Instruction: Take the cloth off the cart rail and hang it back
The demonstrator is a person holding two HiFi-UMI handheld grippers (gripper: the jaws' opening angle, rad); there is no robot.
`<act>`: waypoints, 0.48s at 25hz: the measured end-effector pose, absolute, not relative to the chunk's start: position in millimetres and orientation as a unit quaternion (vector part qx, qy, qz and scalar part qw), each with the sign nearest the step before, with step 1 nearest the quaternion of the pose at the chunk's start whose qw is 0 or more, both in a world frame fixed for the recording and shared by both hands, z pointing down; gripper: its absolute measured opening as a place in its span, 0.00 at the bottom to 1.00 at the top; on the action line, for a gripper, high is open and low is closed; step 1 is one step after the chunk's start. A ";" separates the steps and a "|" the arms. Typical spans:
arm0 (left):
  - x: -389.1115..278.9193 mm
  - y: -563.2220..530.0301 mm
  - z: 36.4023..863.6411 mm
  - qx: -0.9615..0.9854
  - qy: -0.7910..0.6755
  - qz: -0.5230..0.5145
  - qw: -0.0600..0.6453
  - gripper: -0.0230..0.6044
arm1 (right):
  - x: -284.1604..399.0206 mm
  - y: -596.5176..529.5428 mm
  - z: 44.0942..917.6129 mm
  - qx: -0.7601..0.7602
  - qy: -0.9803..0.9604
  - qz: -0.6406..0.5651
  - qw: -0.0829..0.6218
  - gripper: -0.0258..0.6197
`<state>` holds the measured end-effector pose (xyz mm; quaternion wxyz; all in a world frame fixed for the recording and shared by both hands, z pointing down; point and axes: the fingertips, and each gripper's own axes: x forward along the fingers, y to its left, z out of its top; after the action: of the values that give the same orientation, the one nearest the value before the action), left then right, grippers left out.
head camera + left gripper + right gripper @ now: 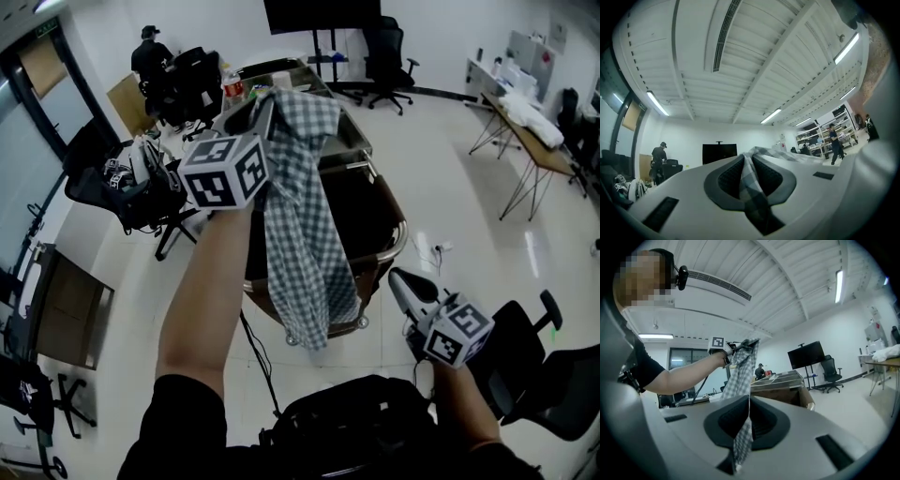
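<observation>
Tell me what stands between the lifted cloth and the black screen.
The cart stands between the checked cloth and the screen; the right gripper view shows it.

The grey-and-white checked cloth [305,216] hangs in long crumpled folds, bunched at its top in the left tool [265,109], raised above the curved metal cart rail [401,234] and draping down over the cart's near end.

Beyond the left fingers [723,177] a black screen [719,153] stands against a white wall [693,138], with stocked shelving [836,131] off to their right. Strip lights [657,103] cross the ribbed ceiling [754,56]. On the glossy white floor [450,159] are black office chairs [386,52] and a folding table [525,131].
</observation>
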<state>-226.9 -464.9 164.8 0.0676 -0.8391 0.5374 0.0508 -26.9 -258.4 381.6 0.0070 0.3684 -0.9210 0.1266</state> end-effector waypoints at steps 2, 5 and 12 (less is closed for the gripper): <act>-233.4 -487.2 193.1 -0.833 0.550 0.025 0.052 0.11 | -28.8 -270.3 382.1 0.370 -0.920 0.130 0.006 0.07; -234.8 -509.0 248.1 -0.829 0.558 -0.024 0.020 0.11 | -28.1 -283.8 381.6 0.369 -0.920 0.134 0.007 0.08; -207.9 -500.2 357.2 -0.849 0.511 -0.127 -0.044 0.25 | -26.7 -302.4 390.7 0.361 -0.921 0.144 0.014 0.07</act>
<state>-207.9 -500.2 357.2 -0.0435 -0.8492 0.5107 -0.1270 -26.7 -302.4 390.7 0.0143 0.3608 -0.9214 0.1436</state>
